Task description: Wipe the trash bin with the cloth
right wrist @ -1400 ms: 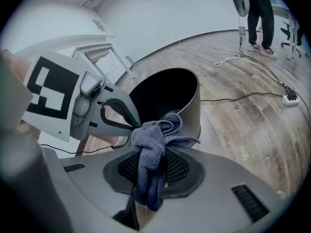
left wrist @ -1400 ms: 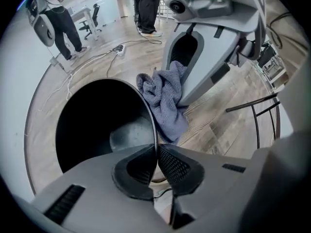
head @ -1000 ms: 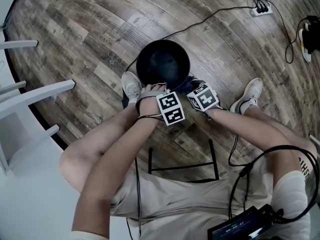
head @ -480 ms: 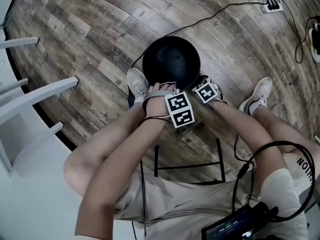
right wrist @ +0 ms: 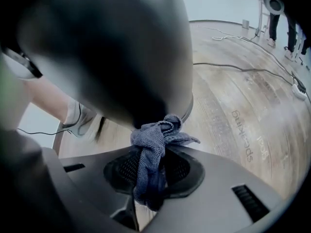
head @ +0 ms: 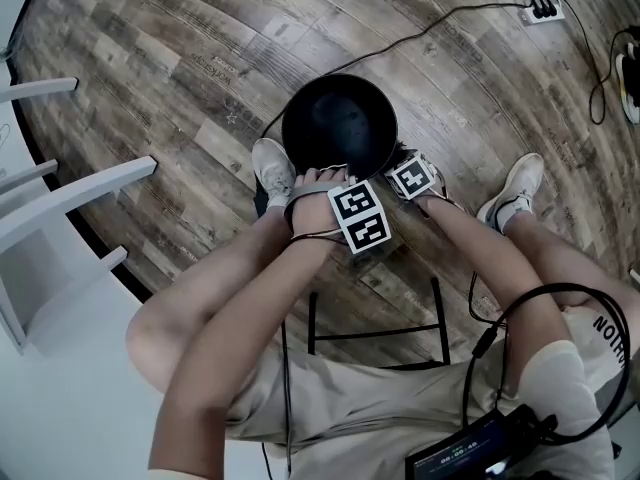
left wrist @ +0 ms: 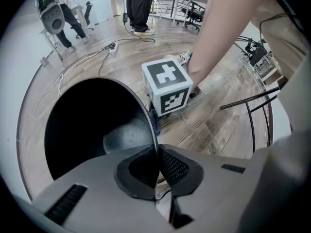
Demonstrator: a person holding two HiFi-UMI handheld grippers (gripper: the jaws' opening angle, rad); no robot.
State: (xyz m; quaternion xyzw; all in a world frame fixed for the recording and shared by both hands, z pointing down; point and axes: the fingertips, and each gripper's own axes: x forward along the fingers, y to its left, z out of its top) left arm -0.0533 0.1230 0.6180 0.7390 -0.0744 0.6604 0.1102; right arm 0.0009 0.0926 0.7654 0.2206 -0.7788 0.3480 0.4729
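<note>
Wood-plank floor (head: pixel 180 68), trash bin (head: pixel 300 98) upright just beyond the person's shoes (head: pixel 272 168) — left gripper (left wrist: pixel 156 153) is clamped on its near rim, and right gripper (right wrist: pixel 154 166) pinches the bunched cloth (right wrist: pixel 155 137), which touches the bin's outer wall at near right. For the wipe I'd use the left clamp as the anchor so the bin can't tip, then press the cloth in and sweep along the wall. Both forearms (head: pixel 260 298) reach down and forward — side by side toward the bin's near edge.
</note>
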